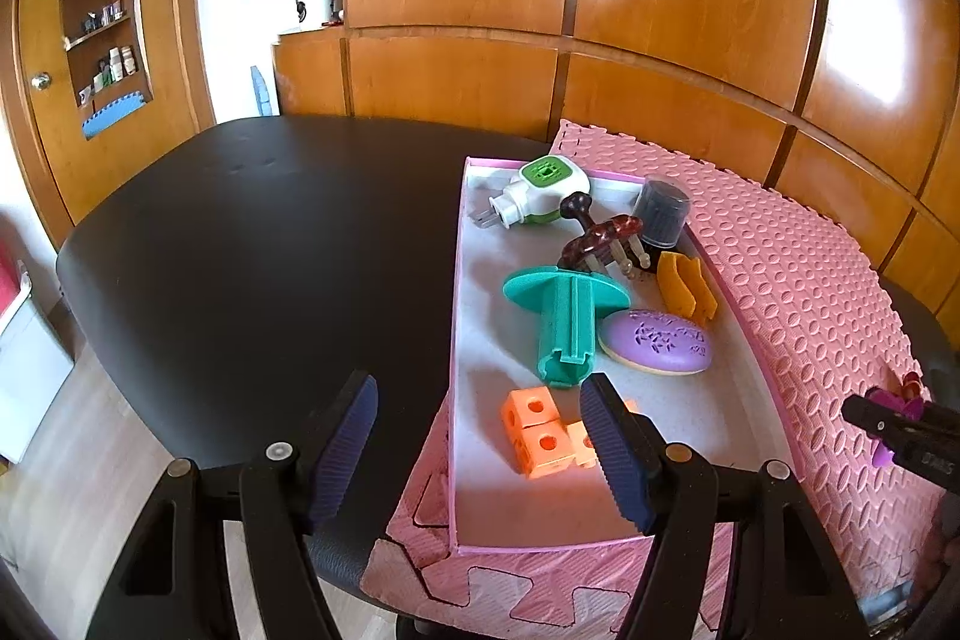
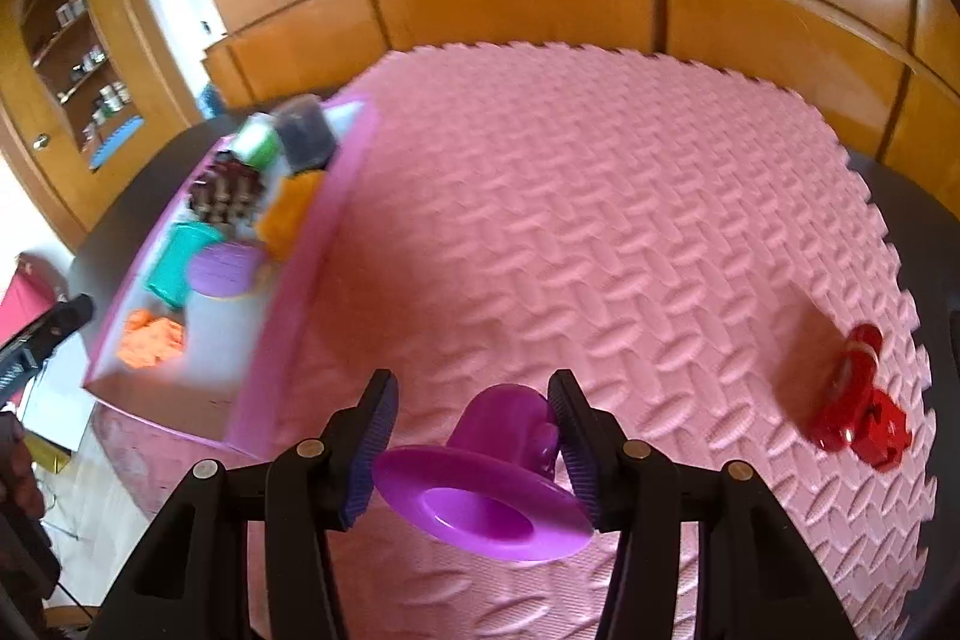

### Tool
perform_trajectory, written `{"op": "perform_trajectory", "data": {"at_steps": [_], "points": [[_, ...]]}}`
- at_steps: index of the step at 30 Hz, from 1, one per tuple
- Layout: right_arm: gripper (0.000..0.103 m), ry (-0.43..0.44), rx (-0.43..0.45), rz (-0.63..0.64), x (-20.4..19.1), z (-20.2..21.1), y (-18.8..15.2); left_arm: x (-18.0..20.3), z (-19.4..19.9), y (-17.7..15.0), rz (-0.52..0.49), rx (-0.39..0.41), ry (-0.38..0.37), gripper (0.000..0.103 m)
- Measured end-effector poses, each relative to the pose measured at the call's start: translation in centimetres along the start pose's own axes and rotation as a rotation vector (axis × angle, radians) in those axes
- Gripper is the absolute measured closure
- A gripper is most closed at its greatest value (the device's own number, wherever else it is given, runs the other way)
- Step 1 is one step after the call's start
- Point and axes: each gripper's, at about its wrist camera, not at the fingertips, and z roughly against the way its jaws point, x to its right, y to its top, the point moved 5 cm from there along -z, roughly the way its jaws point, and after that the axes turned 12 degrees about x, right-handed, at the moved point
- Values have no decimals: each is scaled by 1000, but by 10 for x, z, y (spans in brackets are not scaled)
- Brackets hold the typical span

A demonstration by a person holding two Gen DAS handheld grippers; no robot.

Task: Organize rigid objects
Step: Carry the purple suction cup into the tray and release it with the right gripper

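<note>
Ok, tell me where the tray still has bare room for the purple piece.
The tray is bare along its left wall, beside the teal piece, and at the near end past the orange cubes. The far end is crowded: plug-in, hair clip, dark cap.

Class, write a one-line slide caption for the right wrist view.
Right claw grips a purple flanged piece above the pink foam mat; a red toy lies nearby.

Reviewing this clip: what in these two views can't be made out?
- Orange cubes, left wrist view: the right end is hidden behind a left finger.
- Tray contents, right wrist view: smeared by motion blur.
- Purple piece, left wrist view: mostly hidden by the right gripper.
- Shelf items: too small to identify.
</note>
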Motion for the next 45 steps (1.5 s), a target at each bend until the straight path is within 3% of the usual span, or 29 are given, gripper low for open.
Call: {"op": "perform_trajectory", "data": {"at_steps": [27,45], "points": [[51,219,27,244,-113,1,13,-17,-2,-1,45,-1,21,32],[50,265,-49,310,-156,-45,14,-44,-6,-5,91,-11,76,32]]}}
